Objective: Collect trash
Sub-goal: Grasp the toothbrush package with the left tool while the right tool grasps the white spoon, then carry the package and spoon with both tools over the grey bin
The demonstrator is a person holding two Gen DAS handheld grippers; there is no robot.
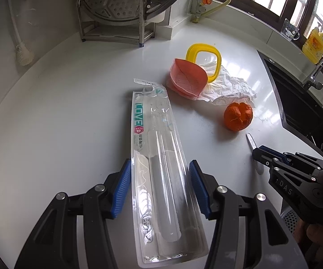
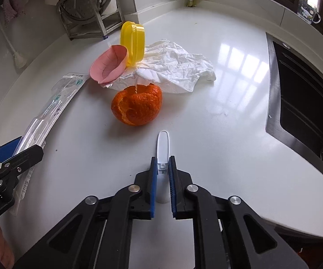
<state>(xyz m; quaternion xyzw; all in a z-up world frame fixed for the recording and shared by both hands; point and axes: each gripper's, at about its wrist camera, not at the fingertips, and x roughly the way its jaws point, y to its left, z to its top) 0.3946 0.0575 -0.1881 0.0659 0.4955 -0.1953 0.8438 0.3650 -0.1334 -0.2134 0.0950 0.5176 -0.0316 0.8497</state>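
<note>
Both your tongs hold trash over the white counter (image 2: 240,134).
Your left gripper (image 1: 160,187) clamps the clear toothbrush package (image 1: 159,168); your right gripper (image 2: 162,177) pinches the white plastic piece (image 2: 163,144), orange peel (image 2: 137,105) just ahead.

Steel dish rack (image 1: 114,15), dark sink (image 2: 305,103), yellow detergent bottle (image 1: 315,44).

The left gripper (image 1: 160,186) is closed on a clear package (image 1: 157,157), blue pads against its edges. The right gripper (image 2: 162,174), just beside it, clamps a white clip (image 2: 163,148), jaws nearly shut.
</note>
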